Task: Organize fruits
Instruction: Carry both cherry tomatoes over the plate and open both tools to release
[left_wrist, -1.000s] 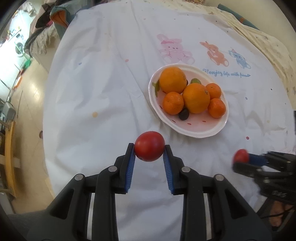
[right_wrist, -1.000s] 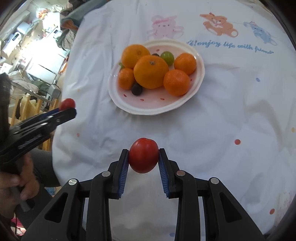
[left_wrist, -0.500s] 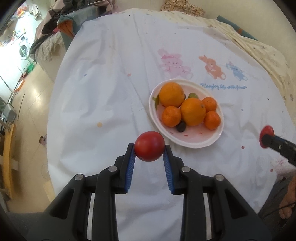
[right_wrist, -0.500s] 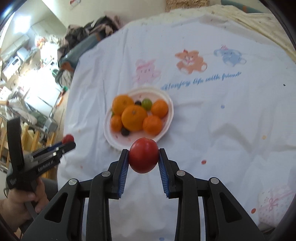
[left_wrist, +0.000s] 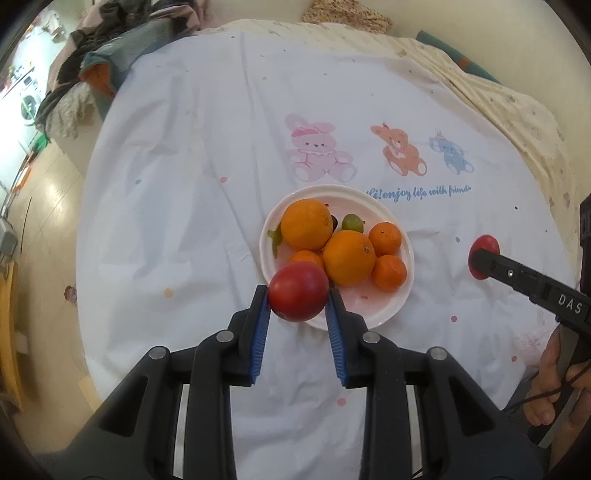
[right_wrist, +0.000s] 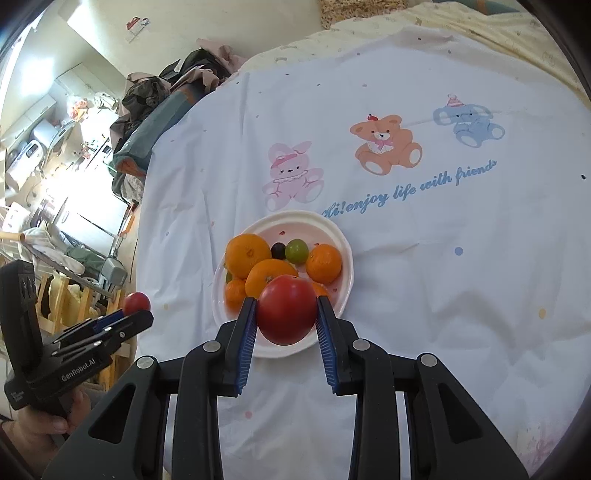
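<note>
A white plate (left_wrist: 400, 302) holds several oranges (left_wrist: 306, 224), a green fruit (left_wrist: 351, 223) and a dark grape. My left gripper (left_wrist: 298, 293) is shut on a red tomato (left_wrist: 298, 291), held above the plate's near left rim. My right gripper (right_wrist: 286, 310) is shut on another red tomato (right_wrist: 287, 309), held above the plate (right_wrist: 341, 236) near its front rim. In the left wrist view the right gripper's tomato (left_wrist: 484, 245) shows at the right. In the right wrist view the left gripper's tomato (right_wrist: 136, 302) shows at the left.
The plate sits on a white cloth printed with a pink bunny (left_wrist: 317, 151), an orange bear (left_wrist: 399, 153) and a blue elephant (left_wrist: 450, 155). A pile of clothes (right_wrist: 166, 107) lies past the table's far left edge. The floor (left_wrist: 33, 206) is at the left.
Both grippers have risen and pulled back from the table, so the plate looks smaller and farther. Each still holds its tomato.
</note>
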